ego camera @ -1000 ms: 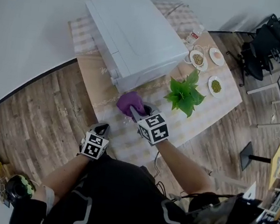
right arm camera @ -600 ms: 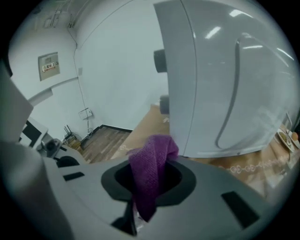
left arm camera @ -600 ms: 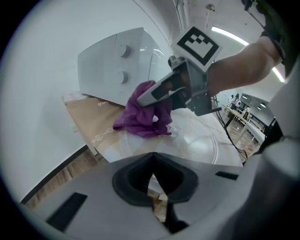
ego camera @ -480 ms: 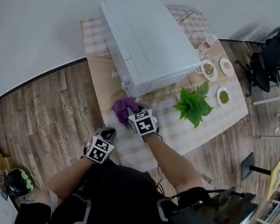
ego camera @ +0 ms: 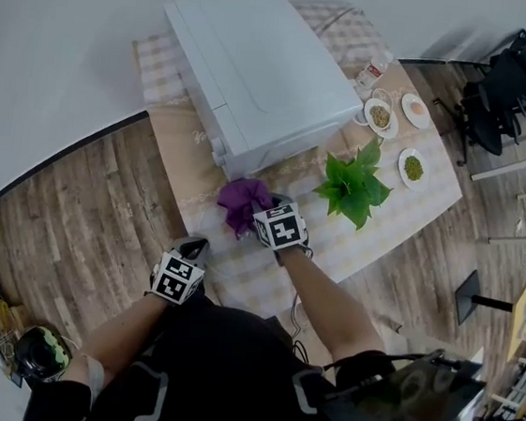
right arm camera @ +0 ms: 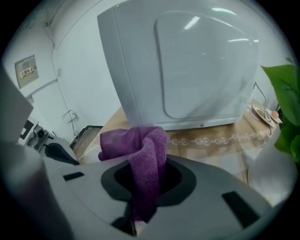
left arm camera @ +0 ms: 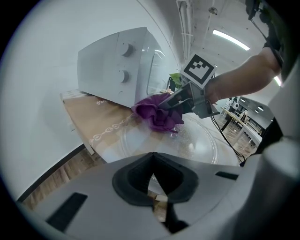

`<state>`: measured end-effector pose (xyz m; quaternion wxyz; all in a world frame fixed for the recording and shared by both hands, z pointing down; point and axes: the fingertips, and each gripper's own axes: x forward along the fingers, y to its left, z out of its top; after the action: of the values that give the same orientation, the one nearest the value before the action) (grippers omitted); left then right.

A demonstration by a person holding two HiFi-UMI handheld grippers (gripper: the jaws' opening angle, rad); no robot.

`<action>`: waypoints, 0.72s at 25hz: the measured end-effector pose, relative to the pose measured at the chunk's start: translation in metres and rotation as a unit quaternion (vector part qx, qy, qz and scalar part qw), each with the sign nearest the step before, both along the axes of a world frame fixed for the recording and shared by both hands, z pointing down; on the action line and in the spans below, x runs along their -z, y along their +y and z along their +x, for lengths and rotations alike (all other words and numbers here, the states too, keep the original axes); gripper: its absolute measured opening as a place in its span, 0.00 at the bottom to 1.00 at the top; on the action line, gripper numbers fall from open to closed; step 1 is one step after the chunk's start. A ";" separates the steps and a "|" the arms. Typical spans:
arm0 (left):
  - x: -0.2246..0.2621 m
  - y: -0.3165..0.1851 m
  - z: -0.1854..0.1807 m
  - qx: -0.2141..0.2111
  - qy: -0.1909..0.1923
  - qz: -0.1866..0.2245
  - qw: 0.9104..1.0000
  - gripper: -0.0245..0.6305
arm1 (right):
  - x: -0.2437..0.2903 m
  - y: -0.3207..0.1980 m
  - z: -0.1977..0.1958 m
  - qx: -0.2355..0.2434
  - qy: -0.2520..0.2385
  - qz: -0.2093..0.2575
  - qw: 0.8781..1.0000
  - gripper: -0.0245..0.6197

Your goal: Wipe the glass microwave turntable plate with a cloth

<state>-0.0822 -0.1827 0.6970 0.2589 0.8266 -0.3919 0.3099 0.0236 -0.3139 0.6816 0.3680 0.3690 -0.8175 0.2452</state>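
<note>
1. Right tool (right arm camera: 143,208) is clamped on the purple cloth (right arm camera: 140,154), pressing it on the glass plate (left arm camera: 201,140) at the 12 o'clock side.
2. Left tool (left arm camera: 152,190) is pinched on the plate rim at 7 o'clock.
3. The plate lies flat on the tabletop (ego camera: 374,232), the microwave (ego camera: 260,72) at its 12 o'clock.

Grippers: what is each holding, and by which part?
The right gripper clamps the purple cloth by a bunched fold, the rest sticking out ahead. The left gripper appears shut on the glass plate at its near rim.
</note>
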 end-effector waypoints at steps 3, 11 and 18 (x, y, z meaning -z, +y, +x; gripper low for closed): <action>0.000 0.000 0.000 0.000 0.000 -0.001 1.000 0.05 | 0.000 0.000 0.020 -0.018 0.005 0.001 1.000 0.15; -0.002 0.000 0.000 0.002 -0.005 0.004 1.000 0.05 | 0.001 0.008 0.069 -0.059 0.009 -0.003 0.998 0.15; -0.002 -0.005 -0.002 0.009 -0.013 -0.001 1.000 0.05 | 0.004 0.018 0.086 -0.085 -0.007 -0.007 0.996 0.15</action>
<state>-0.0846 -0.1882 0.6990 0.2573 0.8185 -0.4028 0.3188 0.1093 -0.2955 0.6772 0.3430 0.4329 -0.7840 0.2833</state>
